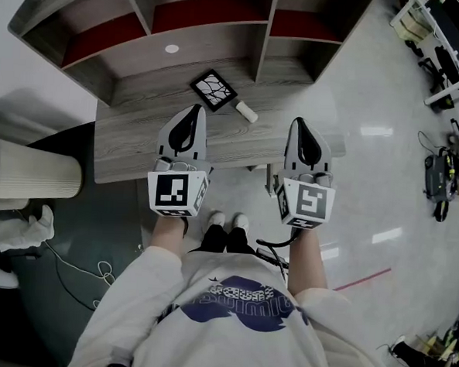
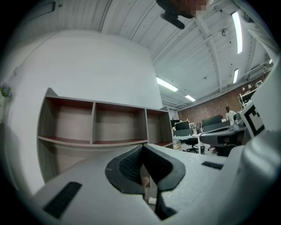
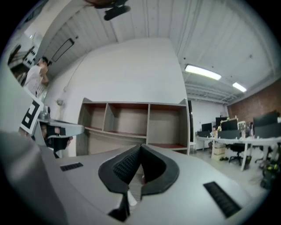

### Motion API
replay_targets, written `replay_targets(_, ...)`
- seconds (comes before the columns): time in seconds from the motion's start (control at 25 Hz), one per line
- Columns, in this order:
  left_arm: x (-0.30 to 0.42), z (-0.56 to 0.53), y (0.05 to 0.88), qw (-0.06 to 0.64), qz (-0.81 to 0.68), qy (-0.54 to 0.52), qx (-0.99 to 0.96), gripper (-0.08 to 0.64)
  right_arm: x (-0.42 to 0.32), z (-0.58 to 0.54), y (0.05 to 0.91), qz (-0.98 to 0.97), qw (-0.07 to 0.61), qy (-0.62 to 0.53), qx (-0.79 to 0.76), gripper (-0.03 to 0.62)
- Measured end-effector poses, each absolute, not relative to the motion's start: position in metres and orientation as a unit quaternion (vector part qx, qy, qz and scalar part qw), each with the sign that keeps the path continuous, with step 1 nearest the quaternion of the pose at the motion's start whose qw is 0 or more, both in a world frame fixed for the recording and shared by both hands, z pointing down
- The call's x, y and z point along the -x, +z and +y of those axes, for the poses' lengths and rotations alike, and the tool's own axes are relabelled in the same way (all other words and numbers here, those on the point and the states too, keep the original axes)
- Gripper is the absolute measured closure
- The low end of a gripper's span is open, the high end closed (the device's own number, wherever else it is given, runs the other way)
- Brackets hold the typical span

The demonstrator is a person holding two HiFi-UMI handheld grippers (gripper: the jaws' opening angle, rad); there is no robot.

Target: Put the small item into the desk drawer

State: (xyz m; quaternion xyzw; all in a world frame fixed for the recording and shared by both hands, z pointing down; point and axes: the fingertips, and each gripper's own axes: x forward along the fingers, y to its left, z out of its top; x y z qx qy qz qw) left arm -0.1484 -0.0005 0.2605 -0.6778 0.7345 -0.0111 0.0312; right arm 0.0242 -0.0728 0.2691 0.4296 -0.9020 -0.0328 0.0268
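A small white cylinder (image 1: 246, 111) lies on the grey wooden desk (image 1: 131, 146), beside a black square pad with a white crackle pattern (image 1: 213, 90). My left gripper (image 1: 196, 110) hovers level over the desk's front part, just near-left of the pad, its jaws shut and empty. My right gripper (image 1: 300, 123) hangs at the desk's right front corner, right of the cylinder, also shut on nothing. In the left gripper view the left gripper (image 2: 142, 148) points at the shelf unit (image 2: 94, 127); the right gripper (image 3: 140, 147) faces it too. No drawer shows.
An open shelf hutch (image 1: 208, 26) with red-lined compartments stands along the desk's back. A cream ribbed cylinder (image 1: 32, 178) stands left of the desk, with cables (image 1: 76, 274) on the floor. White racks (image 1: 447, 52) stand far right. The person's shoes (image 1: 227, 219) are at the desk front.
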Motion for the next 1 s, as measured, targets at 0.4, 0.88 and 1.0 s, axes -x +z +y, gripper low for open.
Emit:
replay_targets(0.4, 0.177, 0.029, 0.275, -0.074, 0.752, 0.0, 0.655, 0.479, -0.07, -0.084, 0.288, -0.927, 0.009, 0.109, -0.359, 0.48)
replay_targets(0.88, 0.226, 0.031, 0.327, -0.116, 0.761, -0.046, 0.637, 0.414, -0.026, -0.109, 0.347, -0.937, 0.1, 0.107, -0.317, 0.399)
replay_targets(1.0, 0.244, 0.018, 0.342, -0.132, 0.749, -0.057, 0.646, 0.412, 0.002, -0.117, 0.372, -0.934, 0.153, 0.098, -0.308, 0.39)
